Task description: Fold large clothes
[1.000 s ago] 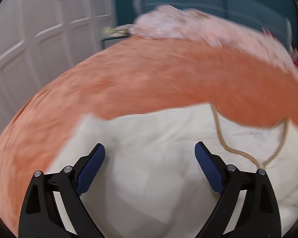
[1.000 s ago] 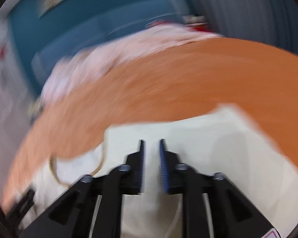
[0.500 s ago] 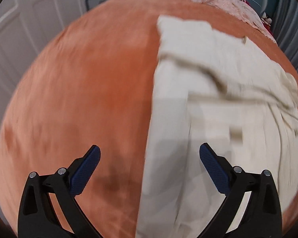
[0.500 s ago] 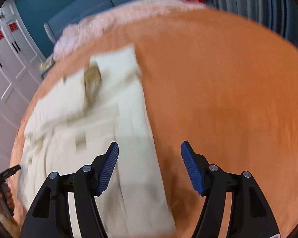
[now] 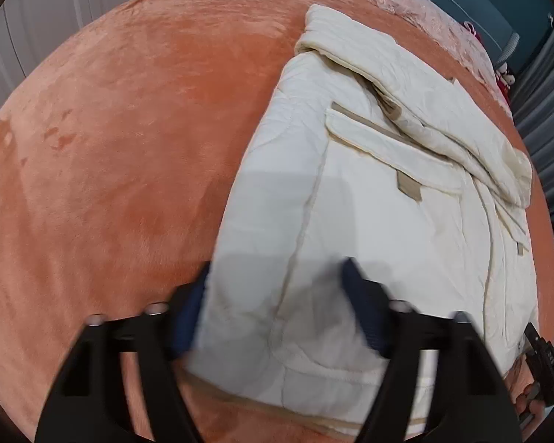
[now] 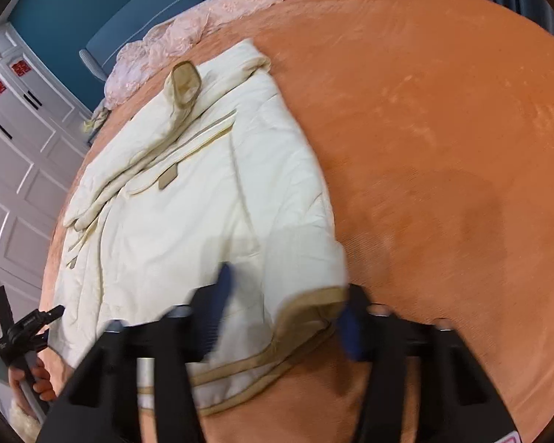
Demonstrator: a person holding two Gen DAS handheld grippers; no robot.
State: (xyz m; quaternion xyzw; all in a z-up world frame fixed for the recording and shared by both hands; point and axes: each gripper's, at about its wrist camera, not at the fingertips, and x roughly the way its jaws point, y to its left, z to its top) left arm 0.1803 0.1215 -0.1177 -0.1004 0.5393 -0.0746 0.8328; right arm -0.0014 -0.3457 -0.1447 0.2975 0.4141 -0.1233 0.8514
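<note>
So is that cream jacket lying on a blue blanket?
No, the cream jacket is spread out on an orange plush blanket; the only blue is the wall behind the bed.

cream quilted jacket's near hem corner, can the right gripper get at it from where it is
Probably yes: the right gripper already straddles the tan-trimmed hem corner of the cream quilted jacket, jaws closing, with nothing over it on the orange plush blanket.

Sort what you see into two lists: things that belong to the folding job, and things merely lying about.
Belongs to the job:
cream jacket
left claw, closing on its hem corner
right claw, closing on the other corner

Lying about:
orange blanket
pink lace bedding
</note>
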